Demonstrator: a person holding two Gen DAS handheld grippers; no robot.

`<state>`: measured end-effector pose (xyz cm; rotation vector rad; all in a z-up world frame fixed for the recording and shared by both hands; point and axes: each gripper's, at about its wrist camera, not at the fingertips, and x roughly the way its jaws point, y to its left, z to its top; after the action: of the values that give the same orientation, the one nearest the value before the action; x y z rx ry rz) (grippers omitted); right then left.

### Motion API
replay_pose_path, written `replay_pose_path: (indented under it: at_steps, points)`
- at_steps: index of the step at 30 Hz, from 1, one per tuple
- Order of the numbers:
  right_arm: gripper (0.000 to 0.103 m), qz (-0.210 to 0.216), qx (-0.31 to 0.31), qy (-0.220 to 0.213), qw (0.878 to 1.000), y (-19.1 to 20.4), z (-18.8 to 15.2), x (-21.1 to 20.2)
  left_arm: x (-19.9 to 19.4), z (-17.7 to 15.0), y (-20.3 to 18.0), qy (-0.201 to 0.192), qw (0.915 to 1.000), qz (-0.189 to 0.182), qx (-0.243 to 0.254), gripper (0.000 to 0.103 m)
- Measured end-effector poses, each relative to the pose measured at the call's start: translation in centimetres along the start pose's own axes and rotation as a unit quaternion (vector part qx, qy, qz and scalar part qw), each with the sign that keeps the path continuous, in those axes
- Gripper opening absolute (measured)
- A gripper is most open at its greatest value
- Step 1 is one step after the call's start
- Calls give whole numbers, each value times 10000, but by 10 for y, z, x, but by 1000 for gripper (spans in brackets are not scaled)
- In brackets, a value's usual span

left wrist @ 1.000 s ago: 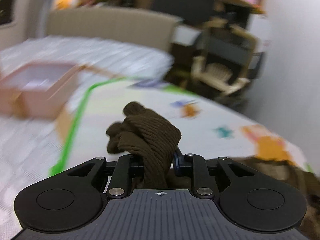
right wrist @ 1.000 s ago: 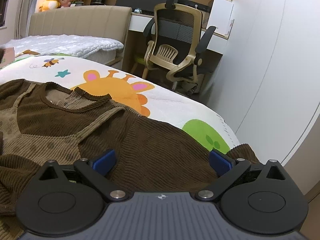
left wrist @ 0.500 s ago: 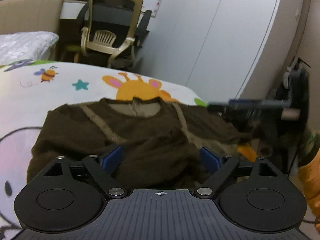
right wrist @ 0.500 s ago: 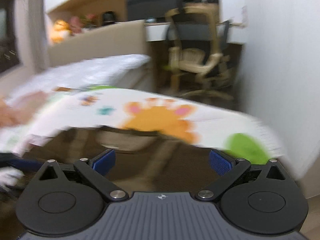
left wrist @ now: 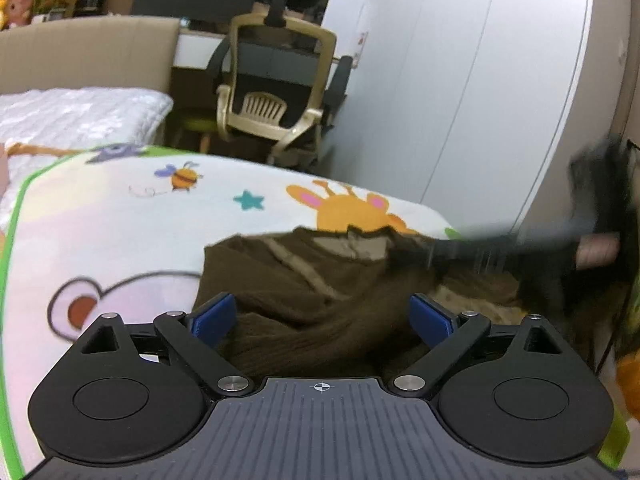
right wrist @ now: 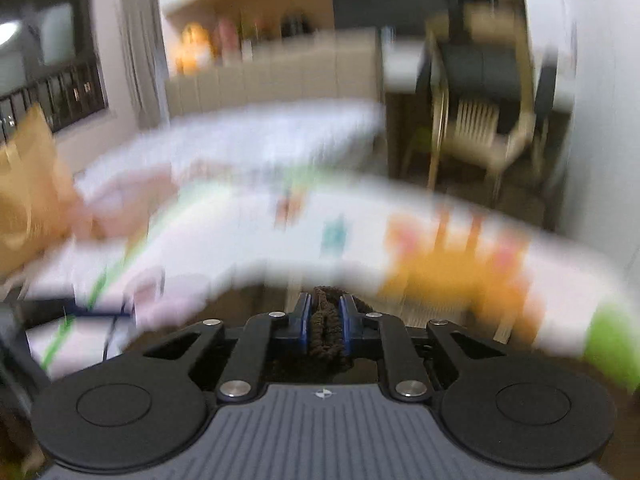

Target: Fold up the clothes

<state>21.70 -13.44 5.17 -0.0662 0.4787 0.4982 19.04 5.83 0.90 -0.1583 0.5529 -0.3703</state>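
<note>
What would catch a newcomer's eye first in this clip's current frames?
Probably the brown sweater spread on the cartoon-print blanket, lying just ahead of the open left gripper. Next, the right gripper, shut on a bunch of the same brown knit, with everything behind it smeared by motion blur.

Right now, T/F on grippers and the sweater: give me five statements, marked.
1. The left gripper is open. True.
2. The right gripper is open and holds nothing. False: it is shut on a bunch of the brown sweater.
3. The sweater lies on a cartoon-print blanket. True.
4. The blanket is plain grey. False: white with animals and a star.
5. An office chair stands beyond the bed. True.
</note>
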Motion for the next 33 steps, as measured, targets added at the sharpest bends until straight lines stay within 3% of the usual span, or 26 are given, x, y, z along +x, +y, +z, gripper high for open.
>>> replay_pose_path:
  at_steps: [2, 5, 7, 9, 12, 16, 18, 25, 27, 30, 33]
  points:
    - [14, -311, -232, -455, 9982, -8, 19, -17, 4, 3, -5, -3, 9999, -124, 40, 98]
    - [14, -778, -469, -532, 9944, -25, 17, -23, 15, 2, -14, 126, 9993, -318, 124, 99]
    - [15, -1105, -597, -168, 9919, -41, -4, -14, 27, -3, -19, 325, 9984, -414, 226, 99]
    - [17, -1260, -339, 492, 9902, -63, -30, 0, 40, -10, -23, 569, 9970, -409, 341, 99]
    - [26, -1459, 130, 884, 9853, -93, -60, -3, 48, -14, -24, 771, 9954, -347, 448, 99]
    - [41, -1694, 425, 629, 9826, -117, -69, -31, 50, -8, -21, 852, 9949, -317, 447, 99]
    - [61, -1991, 442, 418, 9781, -130, -67, -47, 48, -4, -21, 804, 9955, -340, 364, 100]
    - [64, -3127, 859, 242, 9456, -195, -82, -85, 52, 1, -18, 852, 9956, -378, 117, 100]
    - [64, -3109, 918, 288, 9455, -201, -90, -86, 54, 0, -21, 907, 9951, -391, 92, 100]
    - [64, -2779, 616, 521, 9572, -188, -100, -70, 56, -3, -25, 974, 9942, -442, 106, 101]
    - [64, -2828, 338, 901, 9543, -182, -110, -42, 55, -5, -29, 1003, 9938, -460, 123, 101]
